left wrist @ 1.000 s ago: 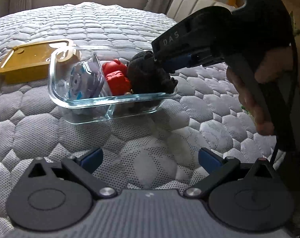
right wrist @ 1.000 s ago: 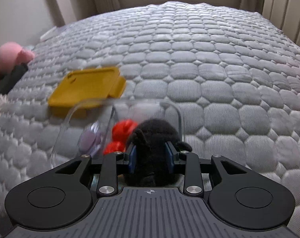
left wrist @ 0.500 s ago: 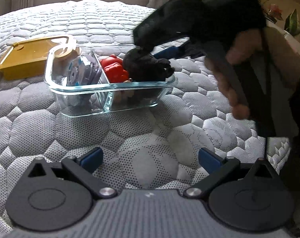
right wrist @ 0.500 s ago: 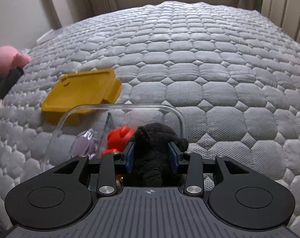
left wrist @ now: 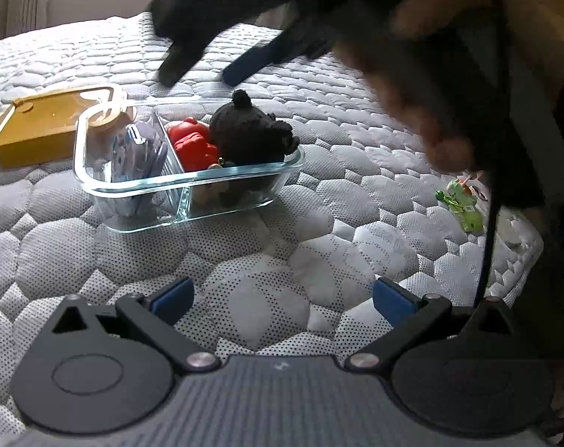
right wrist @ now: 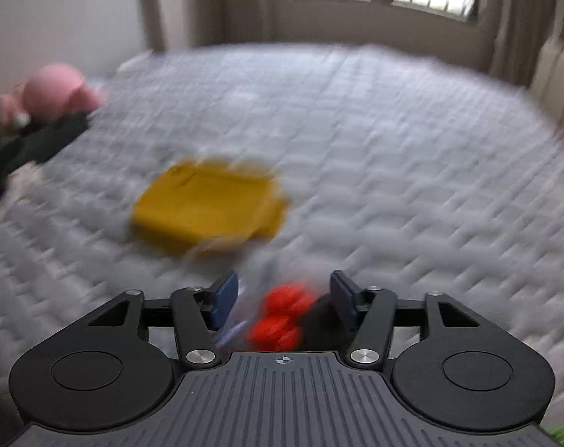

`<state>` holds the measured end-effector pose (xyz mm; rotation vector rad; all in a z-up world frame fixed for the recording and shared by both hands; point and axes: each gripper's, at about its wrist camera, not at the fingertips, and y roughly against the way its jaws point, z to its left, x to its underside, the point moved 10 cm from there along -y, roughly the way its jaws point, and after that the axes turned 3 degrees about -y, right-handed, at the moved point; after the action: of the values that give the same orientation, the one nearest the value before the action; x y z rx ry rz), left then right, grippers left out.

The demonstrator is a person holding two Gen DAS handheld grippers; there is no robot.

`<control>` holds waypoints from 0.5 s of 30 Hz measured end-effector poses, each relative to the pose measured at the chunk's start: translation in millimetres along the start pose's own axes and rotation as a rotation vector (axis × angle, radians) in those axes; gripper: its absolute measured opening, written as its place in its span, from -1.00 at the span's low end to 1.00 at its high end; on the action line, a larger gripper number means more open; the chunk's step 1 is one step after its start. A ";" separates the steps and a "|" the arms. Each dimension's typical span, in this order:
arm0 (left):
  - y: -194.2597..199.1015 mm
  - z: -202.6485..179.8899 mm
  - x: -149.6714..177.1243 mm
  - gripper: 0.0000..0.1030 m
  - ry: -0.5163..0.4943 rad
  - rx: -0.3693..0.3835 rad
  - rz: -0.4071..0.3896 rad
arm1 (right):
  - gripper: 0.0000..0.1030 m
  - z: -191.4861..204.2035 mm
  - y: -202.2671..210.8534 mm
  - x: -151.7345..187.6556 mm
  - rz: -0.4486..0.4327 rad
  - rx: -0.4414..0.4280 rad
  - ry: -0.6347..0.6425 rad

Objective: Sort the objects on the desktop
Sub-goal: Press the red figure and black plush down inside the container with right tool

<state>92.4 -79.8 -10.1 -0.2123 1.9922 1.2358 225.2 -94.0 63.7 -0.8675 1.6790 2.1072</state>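
1. Left wrist view: the left gripper [left wrist: 282, 298] is hovering low over the quilted grey mattress [left wrist: 319, 253], fingers spread wide and gripping nothing. The glass container [left wrist: 192, 182] is sitting ahead on the soft, dimpled fabric, clear and hard-walled, split by a divider. The fuzzy black plush toy [left wrist: 250, 136] is lying in the right compartment beside the glossy red toy [left wrist: 192, 145]; a pale blue disc-shaped item [left wrist: 134, 151] is leaning in the left one. The flat mustard-yellow lid [left wrist: 39, 130] is lying just behind the container. The right gripper [left wrist: 207, 70] is hanging above the container, blurred, its blue pad clear of the plush. A small green packet [left wrist: 460, 205] is lying well apart, near the mattress edge.

2. Right wrist view: everything is smearing with motion. The right gripper [right wrist: 283, 300] is showing its fingers parted and empty, with red toy [right wrist: 282, 316] and dark plush [right wrist: 324, 324] below. The lid [right wrist: 207, 205] is lying beyond; a pink plush [right wrist: 54, 93] is sitting far left.

3. Risk, as I judge it: the plush is mounding above the rim, so the lid may be seating badly. The springy mattress could be tipping the glass under pressure.
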 end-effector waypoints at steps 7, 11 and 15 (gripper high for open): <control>3.3 6.4 -1.0 1.00 -0.008 -0.044 -0.017 | 0.01 21.8 -44.2 22.4 0.129 -0.084 -0.044; 4.6 11.6 -1.9 1.00 0.037 -0.001 -0.022 | -0.03 30.8 -35.7 17.4 0.115 -0.231 -0.119; 0.1 11.3 0.5 1.00 0.022 -0.008 -0.009 | -0.01 13.0 -22.9 4.4 0.074 -0.128 -0.118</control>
<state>97.9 -70.3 -13.0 -0.2400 2.0034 1.2404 231.8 -76.0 45.0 -0.7106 1.5543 2.2887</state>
